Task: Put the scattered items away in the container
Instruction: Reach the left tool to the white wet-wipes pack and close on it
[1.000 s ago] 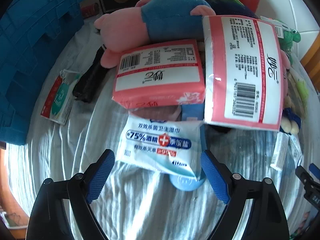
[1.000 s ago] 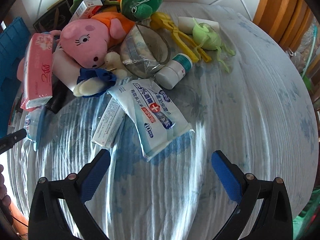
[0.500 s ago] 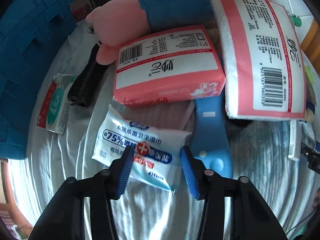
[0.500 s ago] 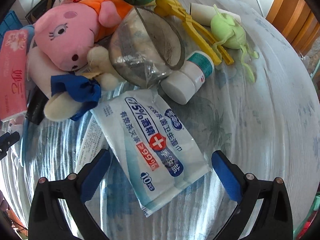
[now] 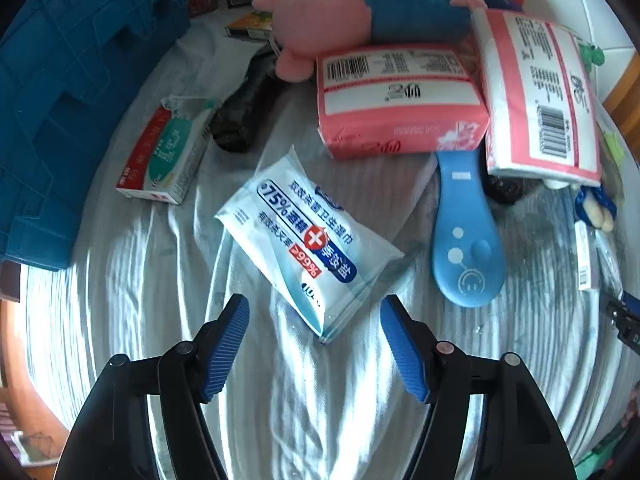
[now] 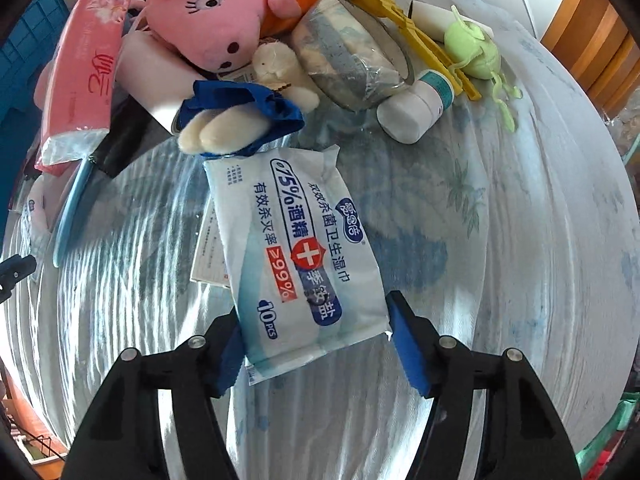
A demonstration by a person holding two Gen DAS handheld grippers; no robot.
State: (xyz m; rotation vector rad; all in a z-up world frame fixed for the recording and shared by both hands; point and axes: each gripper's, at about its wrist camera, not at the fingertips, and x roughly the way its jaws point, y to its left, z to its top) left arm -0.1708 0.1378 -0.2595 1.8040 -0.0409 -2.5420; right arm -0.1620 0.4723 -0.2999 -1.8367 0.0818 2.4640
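Note:
In the left wrist view a white-blue wet-wipes pack (image 5: pixel 308 248) lies loose on the striped cloth, just ahead of my open left gripper (image 5: pixel 316 340). The blue crate (image 5: pixel 68 92) stands at the left. In the right wrist view a second wet-wipes pack (image 6: pixel 296 256) sits between the blue pads (image 6: pixel 404 344) of my right gripper (image 6: pixel 312 348); both pads touch its sides and its near end is lifted off the cloth.
Two pink tissue packs (image 5: pixel 400 96), a blue paddle (image 5: pixel 464 240), a toothpaste box (image 5: pixel 168 156) and a black object lie near the crate. Plush toys (image 6: pixel 216 20), a bagged sponge (image 6: pixel 348 56), a white bottle (image 6: pixel 416 108) and yellow tongs crowd the far side.
My left gripper closed on the wipes pack, then opened and drew back, leaving the pack turned on the cloth. My right gripper moved forward and closed on the other pack.

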